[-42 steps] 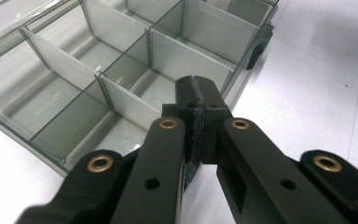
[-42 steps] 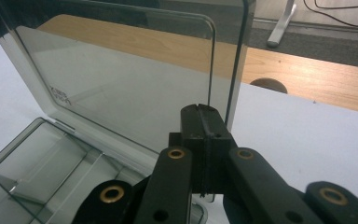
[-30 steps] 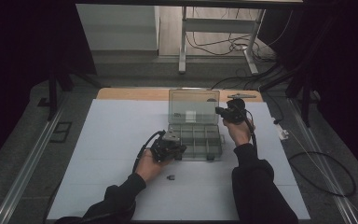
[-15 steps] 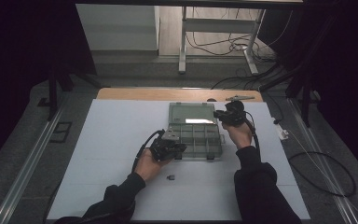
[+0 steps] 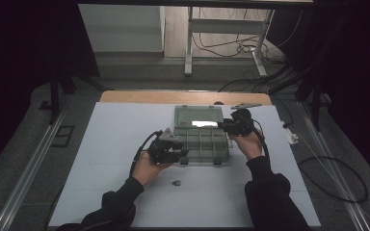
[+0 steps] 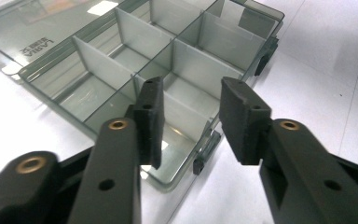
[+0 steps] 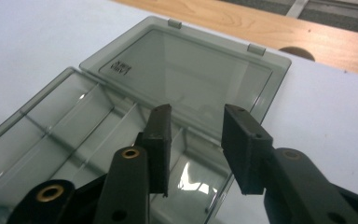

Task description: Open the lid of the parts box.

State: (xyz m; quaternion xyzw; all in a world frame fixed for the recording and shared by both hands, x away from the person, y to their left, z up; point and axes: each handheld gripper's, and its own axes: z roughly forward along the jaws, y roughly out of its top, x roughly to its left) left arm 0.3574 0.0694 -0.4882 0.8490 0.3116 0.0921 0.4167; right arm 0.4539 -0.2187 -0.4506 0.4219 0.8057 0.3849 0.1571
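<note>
Organizer box (image 5: 201,138) lid flat open, betw. grippers: left gripper (image 6: 189,114) at front corner, right gripper (image 7: 196,140) over side edge (both just opening, nothing gripped).

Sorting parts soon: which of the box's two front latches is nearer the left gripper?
The latch just past the left gripper, between its open jaws; the other latch sits at the far corner.

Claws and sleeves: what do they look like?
Both the left claw and the right claw are black, with two flat rectangular pads on arms with brass-ringed holes. In the high view, a grey plate tops the left claw, black cables trail from both, and the sleeves are dark.
</note>
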